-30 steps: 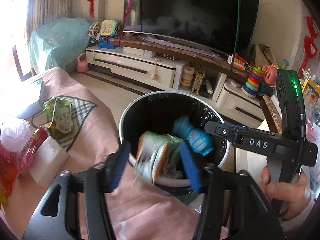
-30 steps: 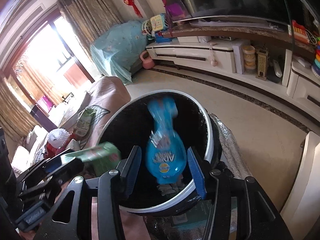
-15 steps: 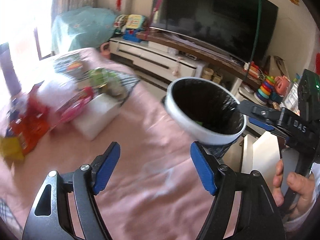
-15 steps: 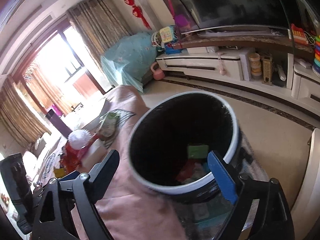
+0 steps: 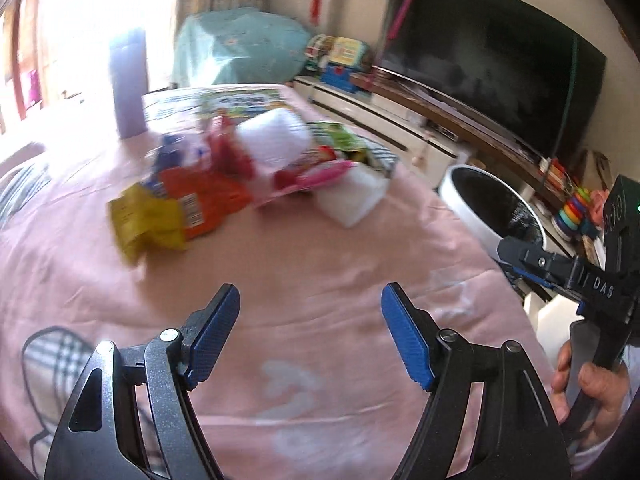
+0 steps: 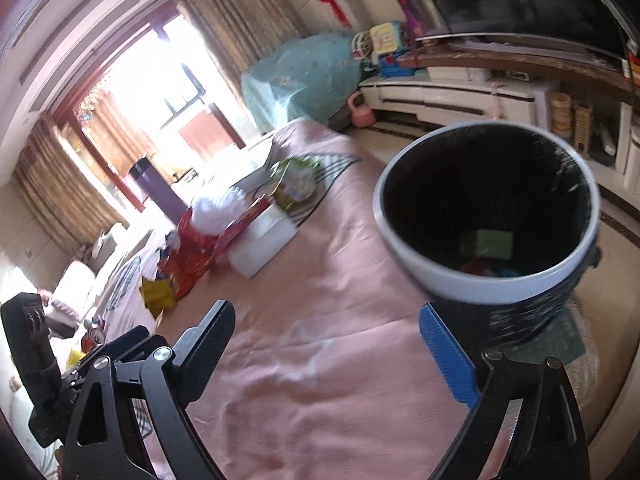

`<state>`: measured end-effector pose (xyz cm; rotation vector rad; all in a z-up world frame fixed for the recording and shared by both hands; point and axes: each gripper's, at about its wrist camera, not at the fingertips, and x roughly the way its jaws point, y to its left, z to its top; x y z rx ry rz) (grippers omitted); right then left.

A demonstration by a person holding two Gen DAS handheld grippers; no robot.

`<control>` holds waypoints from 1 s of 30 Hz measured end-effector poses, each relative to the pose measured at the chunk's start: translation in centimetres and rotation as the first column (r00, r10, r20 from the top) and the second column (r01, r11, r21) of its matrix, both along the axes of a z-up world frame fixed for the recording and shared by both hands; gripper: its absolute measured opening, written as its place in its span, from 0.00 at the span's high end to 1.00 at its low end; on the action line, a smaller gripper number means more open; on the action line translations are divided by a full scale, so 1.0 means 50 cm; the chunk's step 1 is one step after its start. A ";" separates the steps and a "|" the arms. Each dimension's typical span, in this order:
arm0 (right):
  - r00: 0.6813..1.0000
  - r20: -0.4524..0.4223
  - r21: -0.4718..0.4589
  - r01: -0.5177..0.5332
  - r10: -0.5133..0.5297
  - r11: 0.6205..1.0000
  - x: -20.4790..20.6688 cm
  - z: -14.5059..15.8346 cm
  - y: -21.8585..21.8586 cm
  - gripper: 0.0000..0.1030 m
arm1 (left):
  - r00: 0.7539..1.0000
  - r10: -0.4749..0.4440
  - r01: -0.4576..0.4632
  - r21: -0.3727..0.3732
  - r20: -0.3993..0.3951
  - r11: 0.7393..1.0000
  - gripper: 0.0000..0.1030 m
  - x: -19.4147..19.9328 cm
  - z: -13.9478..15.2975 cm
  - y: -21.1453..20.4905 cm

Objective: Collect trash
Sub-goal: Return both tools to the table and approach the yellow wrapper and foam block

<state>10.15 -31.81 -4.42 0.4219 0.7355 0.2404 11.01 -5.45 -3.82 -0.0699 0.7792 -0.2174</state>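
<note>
A heap of trash lies on the pink tablecloth (image 5: pixel 320 264): a yellow wrapper (image 5: pixel 148 220), an orange wrapper (image 5: pixel 208 200), a white foam block (image 5: pixel 352 200), a white fluffy ball (image 5: pixel 272 140) and a green packet (image 5: pixel 344 140). My left gripper (image 5: pixel 310 304) is open and empty over bare cloth, short of the heap. The white-rimmed bin (image 6: pixel 480 290) stands at the table's right edge with a green carton (image 6: pixel 486 244) inside. My right gripper (image 6: pixel 326 316) is open and empty, with the bin just past its right finger. The heap (image 6: pixel 208 248) shows to the upper left in the right wrist view.
A purple tumbler (image 5: pixel 128 84) stands at the table's far side. Beyond the table are a TV (image 5: pixel 492 68), a low white cabinet (image 5: pixel 380 120) with toys, and a teal covered shape (image 5: pixel 236 48). A hand (image 5: pixel 592 384) holds the right gripper's handle at the right edge.
Both grippers opened and let a green carton and a blue bottle fall into the bin. Both then swung left, away from the bin and toward the heap.
</note>
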 end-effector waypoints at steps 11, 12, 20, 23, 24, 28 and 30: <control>0.995 -0.013 -0.041 -0.104 0.104 0.994 0.031 -0.007 0.118 0.08 | 0.991 0.131 -0.131 -0.028 -0.019 0.991 0.27 -0.018 -0.015 0.116; 0.994 -0.011 -0.043 -0.108 0.108 0.993 0.033 -0.006 0.123 0.08 | 0.990 0.137 -0.137 -0.030 -0.019 0.990 0.27 -0.016 -0.015 0.121; 0.993 0.008 -0.036 -0.118 0.118 0.992 0.066 0.002 0.162 0.09 | 0.981 0.190 -0.191 -0.044 -0.025 0.981 0.27 -0.004 -0.015 0.169; 0.994 0.013 -0.038 -0.110 0.111 0.993 0.081 0.002 0.172 0.11 | 0.977 0.213 -0.214 -0.043 -0.027 0.976 0.27 0.009 -0.013 0.180; 0.994 0.010 -0.037 -0.110 0.110 0.993 0.087 0.001 0.173 0.15 | 0.975 0.221 -0.222 -0.044 -0.027 0.974 0.27 0.013 -0.012 0.185; 0.994 -0.022 -0.015 -0.105 0.105 0.994 0.118 -0.012 0.179 0.30 | 0.970 0.243 -0.243 -0.044 -0.018 0.969 0.27 0.042 -0.003 0.203; 0.995 -0.033 -0.003 -0.098 0.098 0.995 0.133 -0.018 0.179 0.31 | 0.966 0.257 -0.257 -0.037 -0.009 0.966 0.27 0.062 0.003 0.212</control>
